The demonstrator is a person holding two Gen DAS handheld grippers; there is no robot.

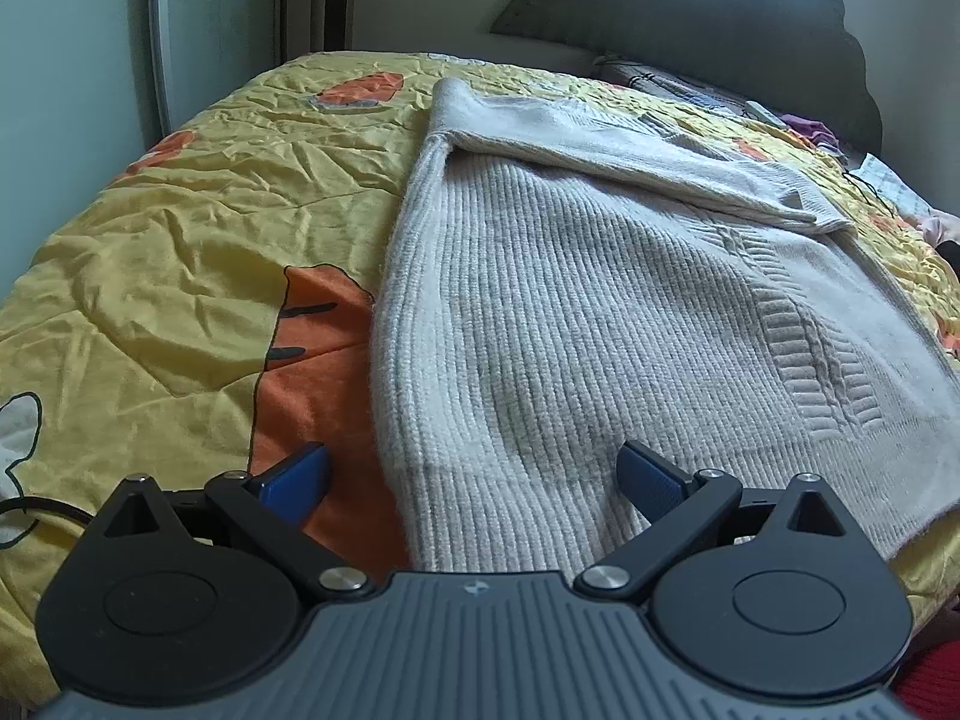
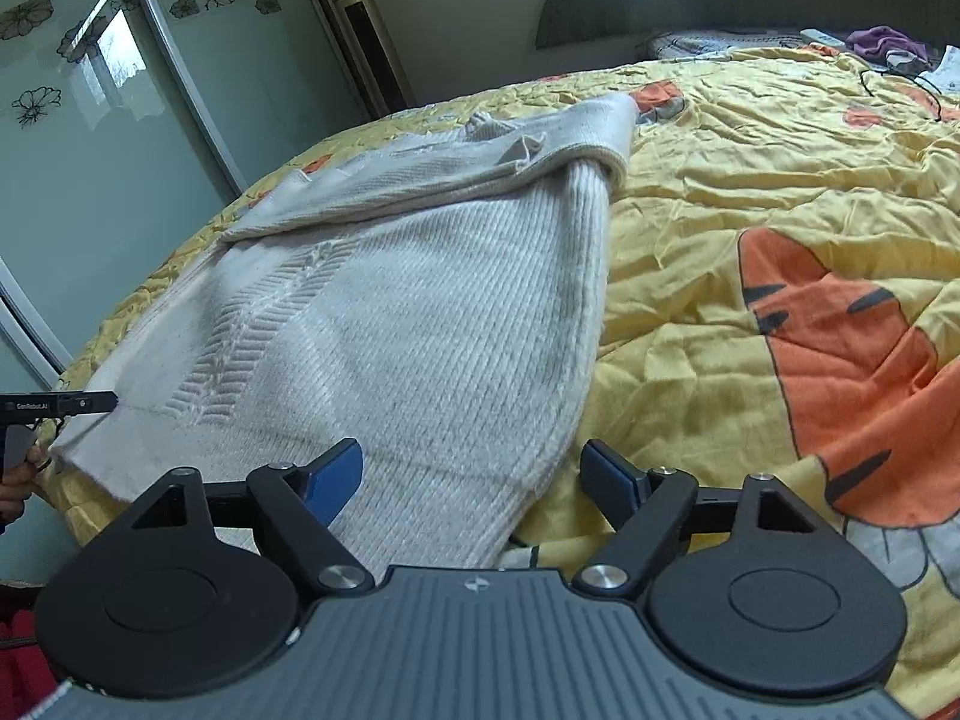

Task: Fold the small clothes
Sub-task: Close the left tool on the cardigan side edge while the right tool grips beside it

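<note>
**A:** Where's the garment lying for you?

**B:** The knit sweater (image 1: 570,312) lies flat on the yellow quilt (image 1: 180,228), hem at the bed's near edge, upper part reaching toward the headboard (image 1: 720,12). One sleeve (image 1: 630,150) is already folded across the top.

**A:** And your tongs?

**B:** Your left gripper (image 1: 474,480) is spread wide, straddling one side edge of the sweater at the hem, pinching nothing. Your right gripper (image 2: 471,477) is also spread, over the other hem corner, and its pads aren't pressing on the cloth.

**A:** How will it handle?

**B:** Judging by the ribbing, it's soft, thick and limp, light enough but prone to sag and stretch. Take both hem corners, biting through both layers at the ribbed edge. Lift evenly, or the fold will skew and the sleeve may slide off.
</note>
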